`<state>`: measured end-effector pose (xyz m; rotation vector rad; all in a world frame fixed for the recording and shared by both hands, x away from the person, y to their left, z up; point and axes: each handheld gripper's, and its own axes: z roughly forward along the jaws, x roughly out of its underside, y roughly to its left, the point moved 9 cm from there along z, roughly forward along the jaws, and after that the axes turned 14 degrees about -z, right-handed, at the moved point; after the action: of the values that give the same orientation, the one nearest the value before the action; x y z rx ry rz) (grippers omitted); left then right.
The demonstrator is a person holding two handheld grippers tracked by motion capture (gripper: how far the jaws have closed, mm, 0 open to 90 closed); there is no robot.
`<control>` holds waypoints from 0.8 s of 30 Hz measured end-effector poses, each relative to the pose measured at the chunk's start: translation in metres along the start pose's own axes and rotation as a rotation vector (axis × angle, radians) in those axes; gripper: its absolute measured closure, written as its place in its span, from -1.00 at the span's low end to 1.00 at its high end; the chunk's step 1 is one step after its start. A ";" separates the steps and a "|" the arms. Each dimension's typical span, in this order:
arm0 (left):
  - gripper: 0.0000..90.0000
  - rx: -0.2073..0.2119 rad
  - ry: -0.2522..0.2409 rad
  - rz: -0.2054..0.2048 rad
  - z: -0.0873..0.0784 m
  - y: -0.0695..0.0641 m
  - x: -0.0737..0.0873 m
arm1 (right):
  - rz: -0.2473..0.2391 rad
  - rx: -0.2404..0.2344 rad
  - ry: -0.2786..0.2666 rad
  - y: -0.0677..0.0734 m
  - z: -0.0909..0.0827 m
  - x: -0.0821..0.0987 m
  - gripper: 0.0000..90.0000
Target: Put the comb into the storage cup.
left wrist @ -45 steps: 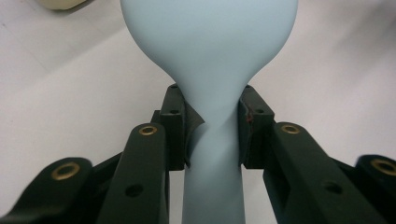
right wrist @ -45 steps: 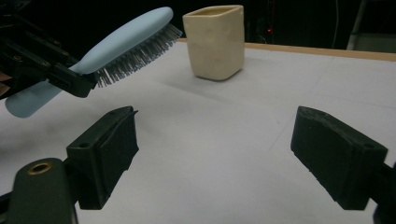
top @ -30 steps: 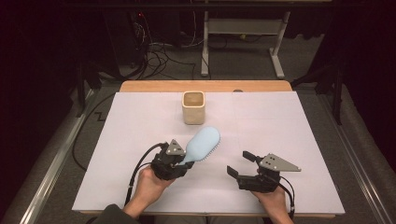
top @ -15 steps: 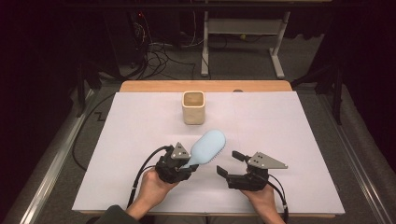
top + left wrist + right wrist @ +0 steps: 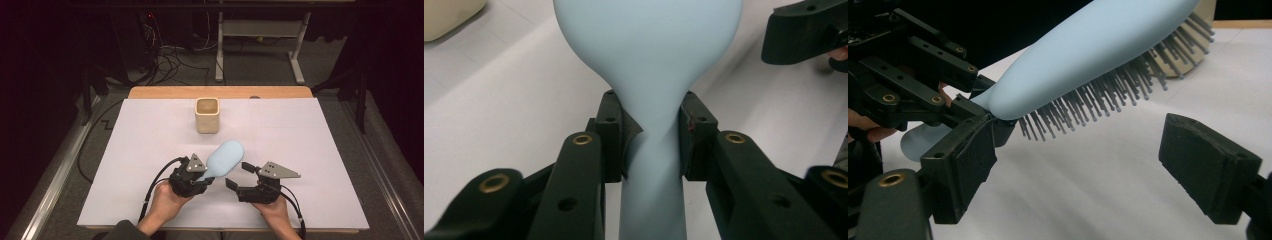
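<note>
1. Near the front edge of the surface [image 5: 150, 130], the left gripper [image 5: 197, 176] is clamped on the neck of the brush [image 5: 226, 157], where handle meets head; the pads press both sides.
2. The brush is held off the surface, head tilted up and away toward the cup [image 5: 207, 115], bristles facing the right gripper [image 5: 239, 176].
3. The right gripper has its jaws apart and holds nothing; one pad sits close by the brush neck, the other well clear beneath the bristles.
4. Judged step: a handover or two-handed regrip of the brush, probably ahead of placing it in the cup. The next move calls for the right gripper to close on a smooth part, not the bristles, before the left lets go.
5. Materials: the brush is pale blue, smooth, matte plastic with an oval head and waisted neck; bristles are thin, dark, ball-tipped pins.
6. The cup is cream, squarish with rounded corners, open-topped, upright. The surface is plain white sheet.
</note>
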<state>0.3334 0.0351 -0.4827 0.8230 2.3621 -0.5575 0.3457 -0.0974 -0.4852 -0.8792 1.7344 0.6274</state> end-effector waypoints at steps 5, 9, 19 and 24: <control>0.53 -0.001 -0.005 0.001 0.001 -0.002 0.000 | 0.019 -0.013 0.000 0.001 0.003 -0.001 -0.67; 0.53 0.002 -0.004 0.004 0.002 -0.003 0.000 | 0.029 -0.019 0.004 0.001 0.006 -0.001 -0.68; 0.53 0.004 -0.001 0.014 0.003 -0.004 0.000 | 0.048 -0.031 0.004 0.003 0.014 -0.005 -0.69; 0.53 0.011 0.000 0.014 0.003 -0.006 0.001 | 0.060 -0.040 0.008 0.005 0.019 -0.008 -0.69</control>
<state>0.3304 0.0291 -0.4846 0.8439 2.3530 -0.5656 0.3538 -0.0779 -0.4833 -0.8609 1.7664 0.7019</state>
